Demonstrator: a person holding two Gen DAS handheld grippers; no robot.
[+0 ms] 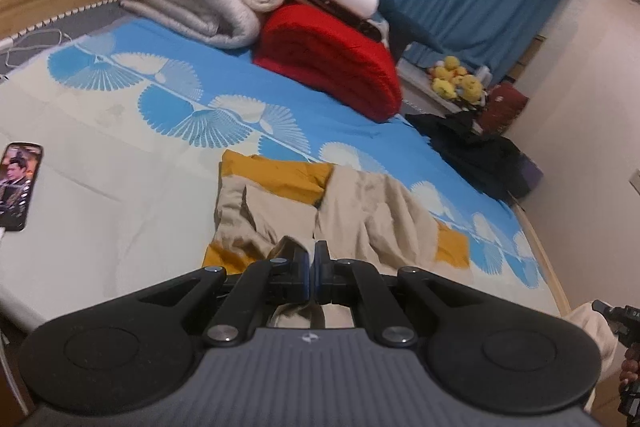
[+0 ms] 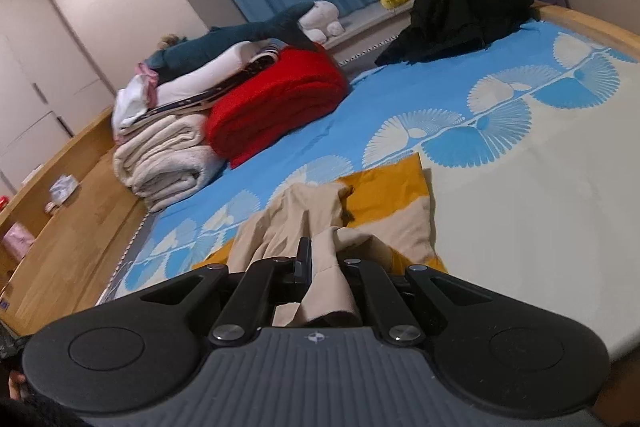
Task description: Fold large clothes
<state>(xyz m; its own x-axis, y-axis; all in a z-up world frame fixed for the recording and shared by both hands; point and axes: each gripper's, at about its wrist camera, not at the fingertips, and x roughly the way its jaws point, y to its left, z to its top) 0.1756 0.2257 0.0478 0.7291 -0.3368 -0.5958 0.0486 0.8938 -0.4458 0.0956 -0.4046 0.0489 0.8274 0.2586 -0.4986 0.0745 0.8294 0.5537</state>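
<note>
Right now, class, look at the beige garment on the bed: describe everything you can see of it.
The beige garment is light tan woven cloth, crumpled in loose folds, not yet folded. It lies on a mustard-yellow cloth atop the blue fan-patterned bedsheet. The near edge is lifted: the left gripper and right gripper each have their jaws shut on part of it, and cloth bunches between the right jaws.

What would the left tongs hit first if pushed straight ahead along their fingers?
Most likely the beige-and-mustard garment that the left tongs already pinch; it lies bunched directly ahead. Beyond it is the blue-patterned bedsheet, though depth is unclear.
</note>
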